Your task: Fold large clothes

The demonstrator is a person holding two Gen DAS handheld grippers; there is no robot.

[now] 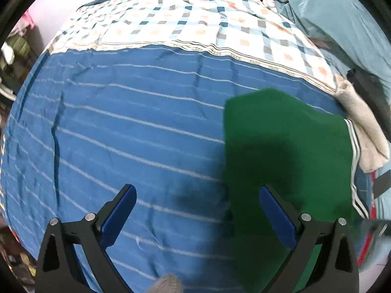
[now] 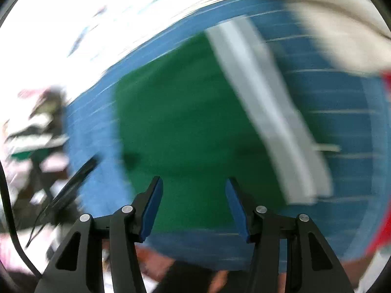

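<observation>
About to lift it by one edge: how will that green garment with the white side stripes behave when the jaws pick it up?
The green garment lies flat and thin on the blue striped sheet, so it will probably drape limply rather than hold its shape. Its surface looks smooth, so a shallow pinch might slip. Dragging it may also wrinkle the already creased sheet.

From the left gripper (image 1: 196, 191), whose fingers stand wide apart with nothing between them, the blue striped sheet (image 1: 122, 112) runs flat and bare from nine o'clock round to twelve. The green garment (image 1: 281, 141) lies flat at one to three o'clock. A rolled beige cloth (image 1: 361, 124) blocks the way at two o'clock, just beyond the garment's striped edge. The crumpled teal blanket (image 1: 325, 7) rises at one o'clock, further off. The right gripper's (image 2: 194, 183) view is blurred.
</observation>
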